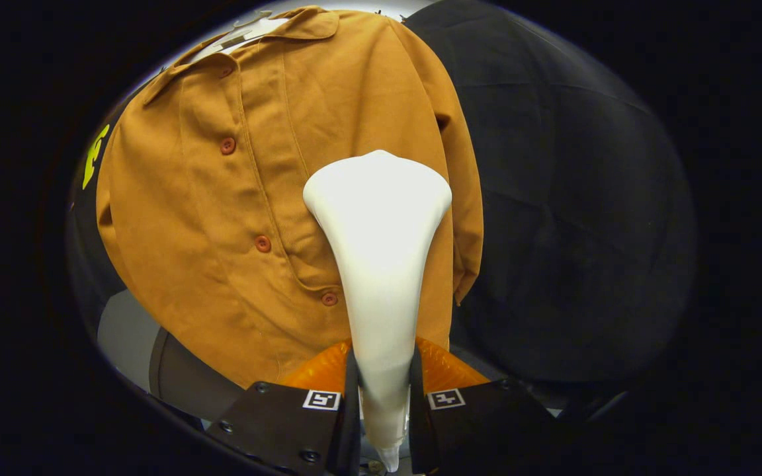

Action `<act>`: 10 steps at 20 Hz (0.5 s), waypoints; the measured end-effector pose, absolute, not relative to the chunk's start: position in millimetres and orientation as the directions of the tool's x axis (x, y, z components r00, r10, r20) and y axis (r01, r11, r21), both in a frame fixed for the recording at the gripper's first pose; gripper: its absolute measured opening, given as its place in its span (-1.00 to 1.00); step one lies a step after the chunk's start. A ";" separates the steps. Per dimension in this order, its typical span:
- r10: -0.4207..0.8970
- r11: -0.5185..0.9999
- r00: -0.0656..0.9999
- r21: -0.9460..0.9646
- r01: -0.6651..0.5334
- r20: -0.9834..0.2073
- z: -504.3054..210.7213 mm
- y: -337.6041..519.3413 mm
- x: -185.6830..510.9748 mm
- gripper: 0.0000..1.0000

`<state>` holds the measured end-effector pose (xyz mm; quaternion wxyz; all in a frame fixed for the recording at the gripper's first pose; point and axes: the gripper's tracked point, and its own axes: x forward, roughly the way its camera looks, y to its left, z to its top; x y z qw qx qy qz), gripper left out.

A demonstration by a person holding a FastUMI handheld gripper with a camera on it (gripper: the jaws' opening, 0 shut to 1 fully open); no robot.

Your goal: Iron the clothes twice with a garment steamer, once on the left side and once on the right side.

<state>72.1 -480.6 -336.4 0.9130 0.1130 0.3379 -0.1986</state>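
Note:
A mustard-brown button-up shirt (222, 198) hangs on a white hanger (249, 33) in front of the black booth wall. A white garment steamer (381, 264) rises from between my fingers, its wide head up against the shirt's right half, right of the button row. My gripper (384, 390) is shut on the steamer's narrow handle, both fingers pressing its sides. The steamer head hides part of the shirt's right front and a pocket edge.
Black cloth wall (573, 218) hangs to the right of the shirt. A pale surface (123, 337) and a dark rounded object (189, 383) lie below the shirt's left hem.

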 end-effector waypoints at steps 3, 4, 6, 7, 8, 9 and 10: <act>-0.278 0.892 0.664 0.069 0.446 -0.694 -355.6 -477.9 64.6 -0.34; -0.275 0.891 0.654 0.068 0.449 -0.705 -361.5 -476.6 61.9 -0.34; -0.271 0.888 0.634 0.066 0.455 -0.724 -371.7 -475.9 56.2 -0.34; -0.269 0.887 0.625 0.065 0.458 -0.733 -376.3 -475.5 52.6 -0.34; -0.269 0.885 0.617 0.062 0.461 -0.740 -380.9 -475.5 50.2 -0.34; -0.271 0.884 0.610 0.058 0.463 -0.745 -383.3 -475.9 47.9 -0.34; -0.271 0.883 0.604 0.057 0.467 -0.750 -386.5 -476.6 45.7 -0.34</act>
